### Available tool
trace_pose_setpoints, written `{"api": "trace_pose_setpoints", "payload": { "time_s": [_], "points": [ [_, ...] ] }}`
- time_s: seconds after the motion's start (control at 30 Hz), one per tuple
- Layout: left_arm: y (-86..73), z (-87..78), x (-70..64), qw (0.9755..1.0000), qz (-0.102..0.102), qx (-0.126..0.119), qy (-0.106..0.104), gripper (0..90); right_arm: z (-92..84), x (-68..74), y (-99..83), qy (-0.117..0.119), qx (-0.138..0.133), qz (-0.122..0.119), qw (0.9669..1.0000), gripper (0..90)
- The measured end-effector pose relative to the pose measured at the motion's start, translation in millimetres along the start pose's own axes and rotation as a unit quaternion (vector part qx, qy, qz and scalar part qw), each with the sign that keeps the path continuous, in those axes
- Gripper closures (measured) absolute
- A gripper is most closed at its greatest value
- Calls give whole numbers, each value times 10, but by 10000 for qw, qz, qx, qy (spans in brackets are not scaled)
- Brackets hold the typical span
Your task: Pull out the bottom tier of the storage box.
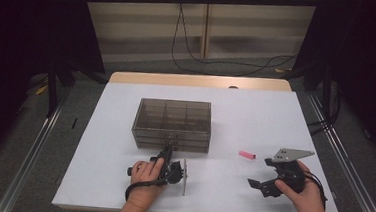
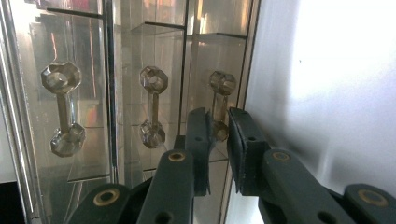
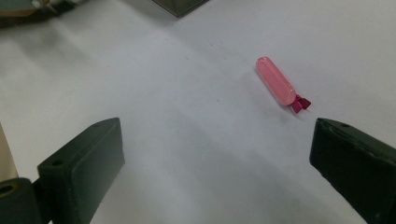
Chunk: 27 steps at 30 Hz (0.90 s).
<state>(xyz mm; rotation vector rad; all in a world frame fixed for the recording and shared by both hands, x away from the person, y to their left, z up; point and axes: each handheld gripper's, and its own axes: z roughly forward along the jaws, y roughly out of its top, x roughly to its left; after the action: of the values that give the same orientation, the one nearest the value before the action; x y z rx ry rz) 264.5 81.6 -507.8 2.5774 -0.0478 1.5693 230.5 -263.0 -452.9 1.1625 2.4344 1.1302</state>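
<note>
Left hand-held gripper (image 2: 217, 140) clamped across rightmost drawer handle (image 2: 220, 109), upright between the pads; right hand-held gripper (image 3: 215, 163) agape, pink capsule (image 3: 276, 81) ahead-right.

Both grippers are black. The left gripper (image 2: 217, 140) has flat rectangular pads and brass-coloured rivets. The right gripper (image 1: 265, 184) carries a grey three-cornered plate.

Left gripper (image 2: 217, 140): its pads cover the near end of one knob (image 2: 222, 100), so contact cannot be judged. Behind it, the cabinet (image 2: 65, 93) runs off the top and left edges. Right gripper (image 3: 212, 158): jaw bases cut off below; the pink tube's (image 3: 276, 81) detail is too small.
</note>
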Motion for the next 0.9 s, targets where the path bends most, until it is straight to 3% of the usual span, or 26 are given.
{"api": "trace_pose_setpoints", "payload": {
  "time_s": [0.27,0.37,0.43,0.9],
  "points": [
    [0,-9,10,10000,-16,-41,60,796,-1,1,1,-5,-1,9,10000,27],
    [-3,-15,2,10000,-65,-5,-18,796,-1,1,1,-3,1,-1,10000,27],
    [0,-21,6,10000,22,-10,59,796,-2,1,2,-3,-2,4,10000,27],
    [-2,-49,-6,10000,27,-52,6,796,3,3,5,1,9,1,10000,28]
  ]
}}
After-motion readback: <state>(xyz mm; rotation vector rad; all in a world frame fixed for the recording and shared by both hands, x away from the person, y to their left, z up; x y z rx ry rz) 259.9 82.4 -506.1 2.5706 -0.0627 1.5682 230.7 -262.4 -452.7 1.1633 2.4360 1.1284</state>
